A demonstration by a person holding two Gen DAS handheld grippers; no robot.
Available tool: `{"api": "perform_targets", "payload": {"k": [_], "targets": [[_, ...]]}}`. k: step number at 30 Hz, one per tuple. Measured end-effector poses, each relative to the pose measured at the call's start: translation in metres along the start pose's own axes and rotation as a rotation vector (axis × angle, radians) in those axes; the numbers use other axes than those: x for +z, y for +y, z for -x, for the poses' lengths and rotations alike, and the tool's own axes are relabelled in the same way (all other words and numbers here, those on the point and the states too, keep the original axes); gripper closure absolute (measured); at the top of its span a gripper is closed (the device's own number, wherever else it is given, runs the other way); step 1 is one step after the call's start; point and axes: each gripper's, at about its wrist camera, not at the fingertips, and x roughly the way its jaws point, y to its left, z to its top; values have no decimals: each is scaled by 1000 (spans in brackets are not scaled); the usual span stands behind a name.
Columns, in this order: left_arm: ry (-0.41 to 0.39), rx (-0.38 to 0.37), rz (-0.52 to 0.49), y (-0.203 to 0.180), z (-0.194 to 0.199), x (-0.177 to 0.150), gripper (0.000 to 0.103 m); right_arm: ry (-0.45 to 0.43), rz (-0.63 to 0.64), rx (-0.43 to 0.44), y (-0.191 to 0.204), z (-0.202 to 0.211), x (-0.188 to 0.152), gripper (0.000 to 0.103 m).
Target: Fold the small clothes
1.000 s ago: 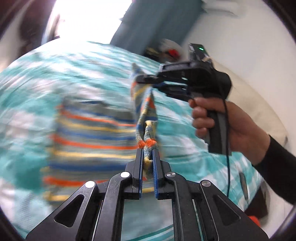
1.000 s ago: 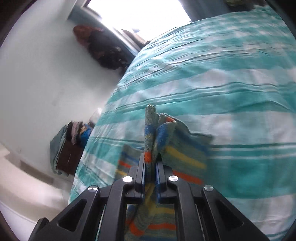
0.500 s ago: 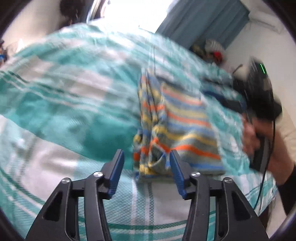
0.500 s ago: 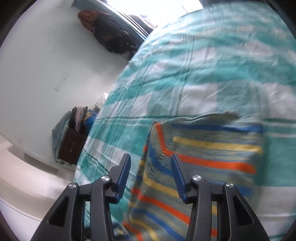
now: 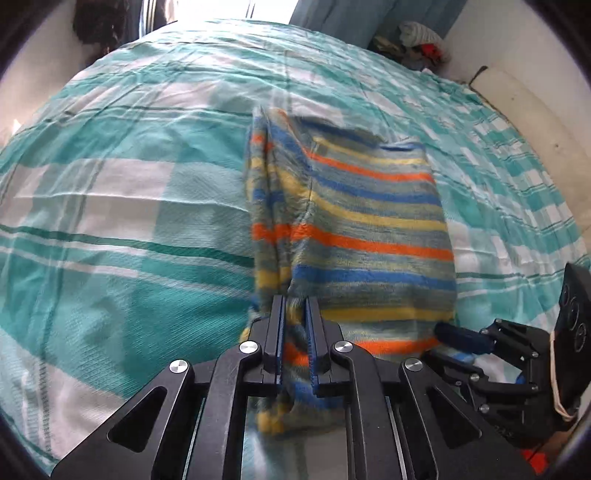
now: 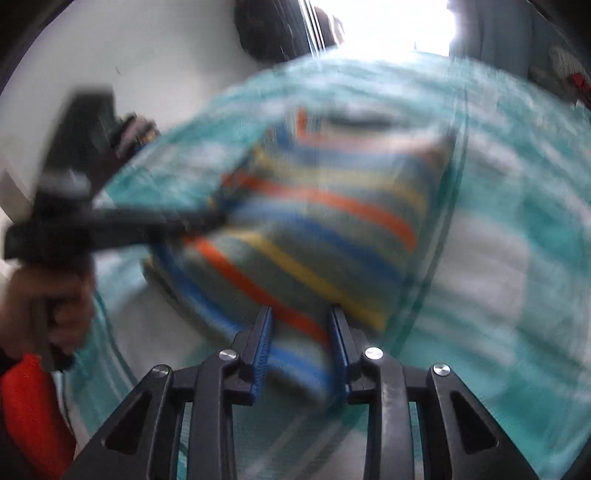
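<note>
A small striped garment (image 5: 354,229) in orange, blue, yellow and grey lies folded on the bed (image 5: 129,192). My left gripper (image 5: 294,306) is shut on its near left corner, with cloth bunched between the pads. My right gripper (image 6: 302,321) is open, its jaws astride the garment's (image 6: 314,229) near edge; this view is blurred. The right gripper also shows in the left wrist view (image 5: 461,341) at the garment's near right corner. The left gripper shows in the right wrist view (image 6: 207,221) at the left.
The bed carries a teal and white checked cover. A pile of clothes (image 5: 417,40) lies at the far right corner by a blue curtain (image 5: 340,18). A white wall (image 5: 517,92) runs along the right side. Something red (image 6: 26,406) is near my hand.
Both grippers let go of the lifted garment, which dropped folded onto the bed. Since then the left gripper has closed on the near left corner, and the right has moved to the near edge.
</note>
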Motion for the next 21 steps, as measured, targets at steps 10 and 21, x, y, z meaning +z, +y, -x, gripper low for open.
{"api": "perform_targets", "payload": {"k": [10, 21], "targets": [[21, -26, -24, -11, -46, 79, 66, -148, -51, 25, -22, 59, 35, 73], [-5, -9, -12, 4, -65, 72, 97, -49, -151, 127, -59, -15, 97, 69]]}}
